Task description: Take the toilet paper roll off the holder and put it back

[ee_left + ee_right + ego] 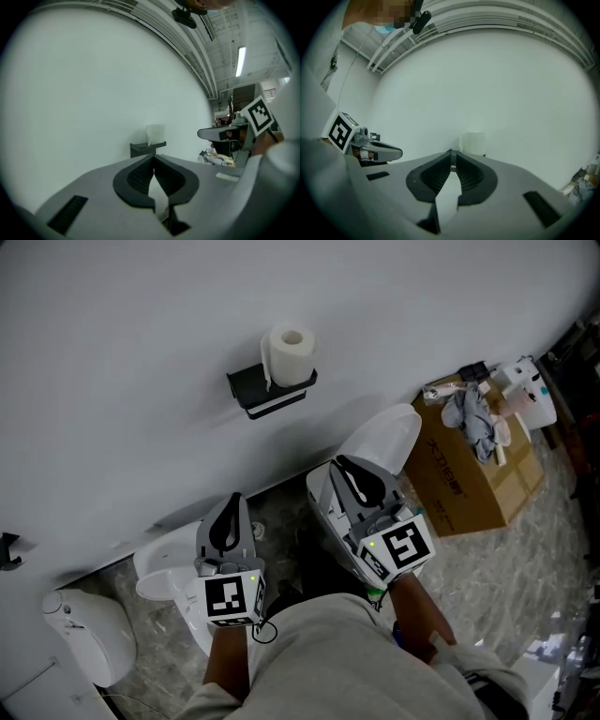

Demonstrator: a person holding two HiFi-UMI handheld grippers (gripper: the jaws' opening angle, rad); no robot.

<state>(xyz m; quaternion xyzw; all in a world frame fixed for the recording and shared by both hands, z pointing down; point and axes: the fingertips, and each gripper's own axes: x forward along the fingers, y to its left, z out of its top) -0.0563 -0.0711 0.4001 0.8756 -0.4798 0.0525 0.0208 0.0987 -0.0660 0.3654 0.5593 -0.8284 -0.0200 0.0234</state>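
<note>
Ahead, on a white wall (122, 324), a black holder (267, 390) carries the roll (291, 354). The roll stands upright on the holder's small shelf, its long axis vertical and its open core facing up. A loose end seems to hang down the front, though the dim picture leaves this unsure.

Two hand-held grippers point at the wall from below, both well apart from the roll. The left gripper (232, 507) has its jaws pressed together with nothing between them. In its own view the roll (155, 133) sits almost straight beyond the closed tips of the left gripper (153, 157). The right gripper (345, 468) is also closed and empty. In its own view the roll (472, 143) shows just right of the meeting tips of the right gripper (451, 153).

From the head view, the right gripper looks the nearer of the two. Either would need its jaws spread wide, then a forward and upward reach to close across the roll's round sides.

A cardboard box (473, 479) stands on the floor to the right.
</note>
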